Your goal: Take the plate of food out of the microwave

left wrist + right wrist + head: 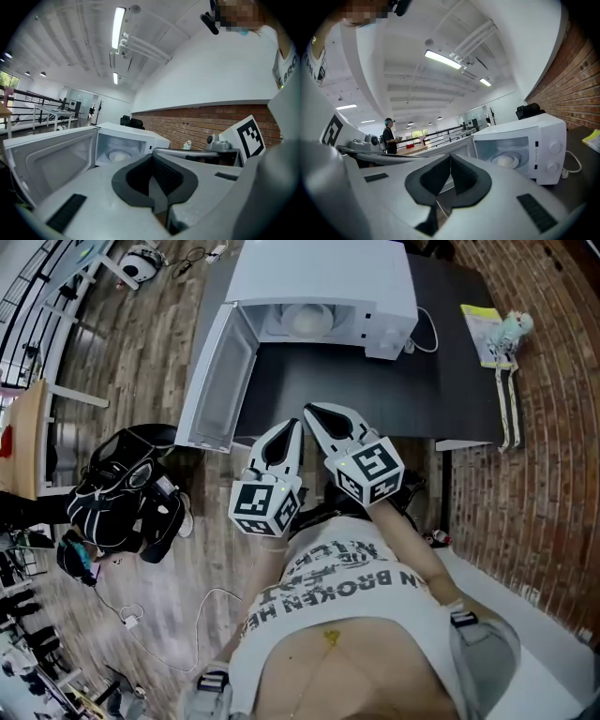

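Progress is at the opening stage, judging by how things lie. The microwave sits on the dark table with its door already swung wide, off to the left of both tools. Nothing has been lifted out: the plate of food rests inside the chamber, straight ahead of the tips and well apart from them.

The left gripper and the right gripper are held side by side near the table's near edge and point toward the open chamber. Each has its jaws clenched together on nothing: the left gripper view shows the dark pads meeting at the tip, and the right gripper view shows the same. What is left is nearly everything. The tools must reach in, the jaws must part, the plate must be grasped, and it must be drawn out clear of the door.

Several details are hard to read. The food shows only as a pale mound, and I cannot tell what kind it is. In the head view the microwave's roof cuts off the plate's far rim. Marker cubes hide the hands holding the tools.
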The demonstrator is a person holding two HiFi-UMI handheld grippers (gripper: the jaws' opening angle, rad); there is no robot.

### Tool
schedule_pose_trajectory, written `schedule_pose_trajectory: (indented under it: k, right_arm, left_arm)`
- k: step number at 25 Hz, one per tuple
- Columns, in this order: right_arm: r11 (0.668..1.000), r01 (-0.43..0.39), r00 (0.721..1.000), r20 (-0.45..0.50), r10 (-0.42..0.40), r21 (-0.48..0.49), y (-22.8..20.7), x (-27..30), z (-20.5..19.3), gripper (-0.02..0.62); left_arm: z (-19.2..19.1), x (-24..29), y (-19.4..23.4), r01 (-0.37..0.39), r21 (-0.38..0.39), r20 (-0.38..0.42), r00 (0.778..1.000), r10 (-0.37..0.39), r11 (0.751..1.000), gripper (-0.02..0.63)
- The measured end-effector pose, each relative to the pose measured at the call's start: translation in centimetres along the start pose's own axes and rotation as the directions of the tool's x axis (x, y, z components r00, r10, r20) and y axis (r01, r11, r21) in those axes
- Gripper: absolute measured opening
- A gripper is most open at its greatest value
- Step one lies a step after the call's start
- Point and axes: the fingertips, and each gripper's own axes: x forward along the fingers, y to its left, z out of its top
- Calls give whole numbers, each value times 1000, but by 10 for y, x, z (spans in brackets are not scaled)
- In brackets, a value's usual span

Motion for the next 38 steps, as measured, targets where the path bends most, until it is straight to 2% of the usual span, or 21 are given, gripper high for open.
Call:
schedule_pose_trajectory:
  k: [13,20,29,33,38]
  right_arm:
    - [999,-33,999,-28,33,23,-57,13,-3,9]
    - [999,5,999,-49,-2,53,-79,19,-11,9]
    - [992,104,994,-45,-101,65,-103,50,-7,9]
    - [988,150,988,-41,-149,22,-106,73,1,9]
    - [976,214,977,-28,-213,27,-111,101,8,9]
  left_arm:
    - [0,62,-2,-27,0,-11,1000,27,1000,8]
    - [0,82,5,-4,-10,-21,1000,3,1000,8]
    - [11,110,36,86,-1,-43,995,-86,996,6]
    - [23,123,57,138,10,-46,990,-137,990,8]
    - [34,139,83,201,9,-48,979,-200,980,8]
